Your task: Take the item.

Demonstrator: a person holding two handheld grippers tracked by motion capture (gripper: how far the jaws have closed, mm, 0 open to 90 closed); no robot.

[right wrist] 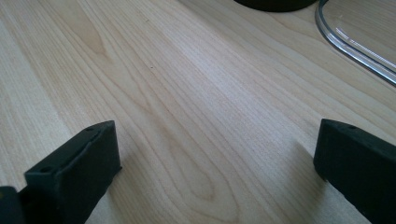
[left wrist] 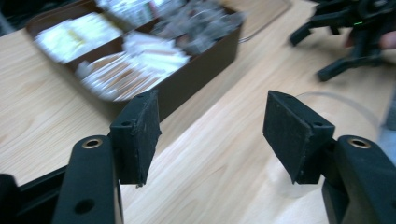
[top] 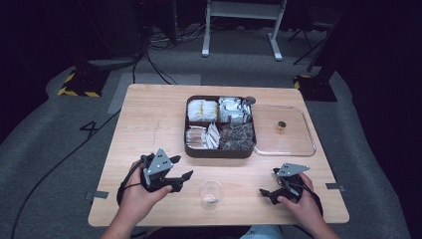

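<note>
1. Wooden table (top: 149, 119), person seated at the near edge, 1 gripper in each hand.
2. Left gripper (top: 183, 180) sits near the front left of the table, held in the left hand (top: 139, 195); jaws point right toward the clear cup (top: 211, 193).
3. Left gripper view: jaws wide apart, nothing between them, bare wood in the gap. Left gripper (left wrist: 212, 128) has the cup's clear rim (left wrist: 345, 105) just behind its right-hand jaw; touching or not, cannot tell.
4. Right gripper (top: 267, 193) is at the front right, held in the right hand (top: 303, 204); jaws point left toward the cup, a gap of bare table between them.
5. Right gripper view: right gripper (right wrist: 215, 158) jaws spread wide, holding nothing, low over the wood.
6. Cup stands upright between the 2 grippers, near the front edge, closer to the left one. Something small and pale is at its bottom; too small to tell.
7. Brown compartment box (top: 220, 152) sits mid-table behind the cup, 4 sections filled with packets: yellowish, silvery, white, dark.
8. Clear tray (top: 309, 133) touches the box's right side; 1 small dark object (top: 281, 125) stands in it.
9. Left gripper view also shows the box (left wrist: 196, 79), blurred, and the other gripper (left wrist: 345, 32) farther off at upper right.
10. Tray edge (right wrist: 355, 46) shows at the top right of the right gripper view.
</note>
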